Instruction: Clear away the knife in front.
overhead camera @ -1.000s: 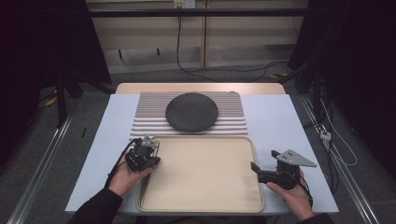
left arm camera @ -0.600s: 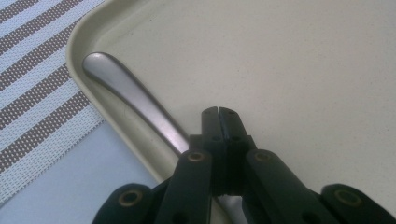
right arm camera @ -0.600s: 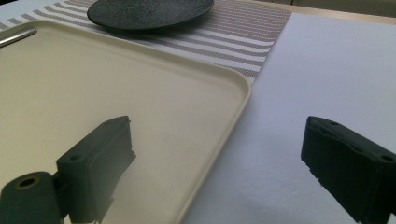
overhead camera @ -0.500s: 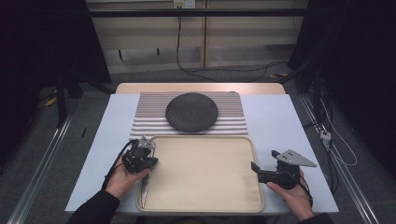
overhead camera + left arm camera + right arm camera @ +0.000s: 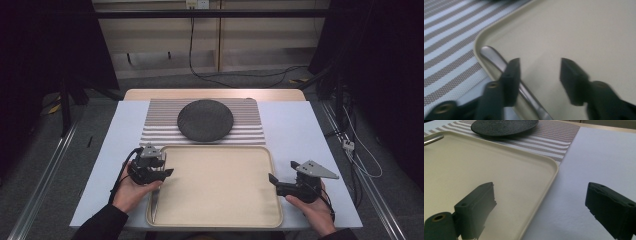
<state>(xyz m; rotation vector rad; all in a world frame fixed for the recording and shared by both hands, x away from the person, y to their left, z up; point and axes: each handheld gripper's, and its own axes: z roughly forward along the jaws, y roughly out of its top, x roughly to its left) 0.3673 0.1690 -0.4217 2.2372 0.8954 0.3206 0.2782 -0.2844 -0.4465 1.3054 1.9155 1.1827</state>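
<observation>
I see a shiny metal spoon handle (image 5: 499, 61) lying by the tray's (image 5: 220, 222) left rim, hard and slippery, so my left gripper (image 5: 539, 72), fingers apart, should pinch its thin middle.

Beige tray (image 5: 215, 215). Dark grey plate (image 5: 205, 120) on a mat (image 5: 160, 117) striped grey and white. Pale bluish-white tabletop (image 5: 300, 125). Shiny silver utensil (image 5: 496, 58) along the tray's edge. Black fingers (image 5: 475, 207) on both grippers.
</observation>
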